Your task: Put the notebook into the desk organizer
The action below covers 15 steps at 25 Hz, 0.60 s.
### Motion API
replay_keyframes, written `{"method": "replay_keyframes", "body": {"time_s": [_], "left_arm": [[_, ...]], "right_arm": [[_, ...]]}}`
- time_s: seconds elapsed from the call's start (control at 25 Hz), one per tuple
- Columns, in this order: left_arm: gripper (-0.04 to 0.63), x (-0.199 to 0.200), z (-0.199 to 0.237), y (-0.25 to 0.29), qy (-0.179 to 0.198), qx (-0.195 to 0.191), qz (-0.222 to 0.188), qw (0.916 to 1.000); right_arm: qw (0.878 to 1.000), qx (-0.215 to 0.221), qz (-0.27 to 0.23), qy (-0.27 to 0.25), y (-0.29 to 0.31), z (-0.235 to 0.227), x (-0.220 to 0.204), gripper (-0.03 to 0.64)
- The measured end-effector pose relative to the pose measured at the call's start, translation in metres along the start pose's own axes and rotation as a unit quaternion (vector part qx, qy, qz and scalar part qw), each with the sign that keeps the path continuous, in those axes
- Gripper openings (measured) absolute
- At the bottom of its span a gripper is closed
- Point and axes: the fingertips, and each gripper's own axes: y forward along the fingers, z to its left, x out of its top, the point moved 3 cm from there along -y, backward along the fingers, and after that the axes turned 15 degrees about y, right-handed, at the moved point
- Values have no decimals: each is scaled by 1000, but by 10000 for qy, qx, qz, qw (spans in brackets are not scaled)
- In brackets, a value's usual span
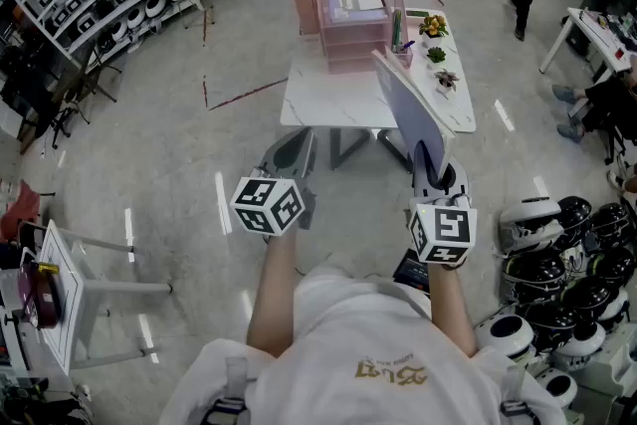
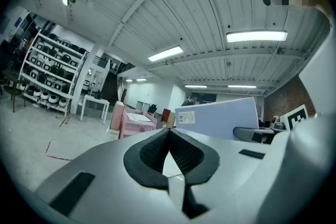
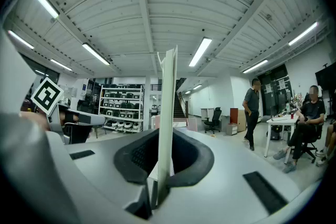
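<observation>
One notebook (image 1: 403,105) upright, clamped in right gripper (image 1: 430,166) | left gripper (image 1: 289,152) closed, empty | potted plants (image 1: 437,55) beside desk organizer (image 1: 350,25)

Notebook (image 1: 408,114): pale lavender-blue cover with a white label; page edge cream-white. Desk organizer (image 1: 350,33): pink, part translucent; table (image 1: 318,105): white top with faint grey veining; left gripper (image 1: 289,146) and right gripper (image 1: 430,166): light grey shells, black ribbed pads; marker cubes (image 1: 267,206): black-and-white square patterns; floor (image 1: 179,144): glossy grey, with thin red lines; shirt (image 1: 368,343): white, gold print.
</observation>
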Motion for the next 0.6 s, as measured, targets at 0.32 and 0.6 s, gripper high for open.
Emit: {"method": "replay_keyframes", "body": {"time_s": [0.32,0.6], "left_arm": [[15,4,-6,2,48,-38,17,10000],[15,8,-9,14,84,-53,2,10000]], "right_arm": [[9999,39,-22,108,-3,-2,2,43],[9995,94,-188,247,0,-11,13,43]]}}
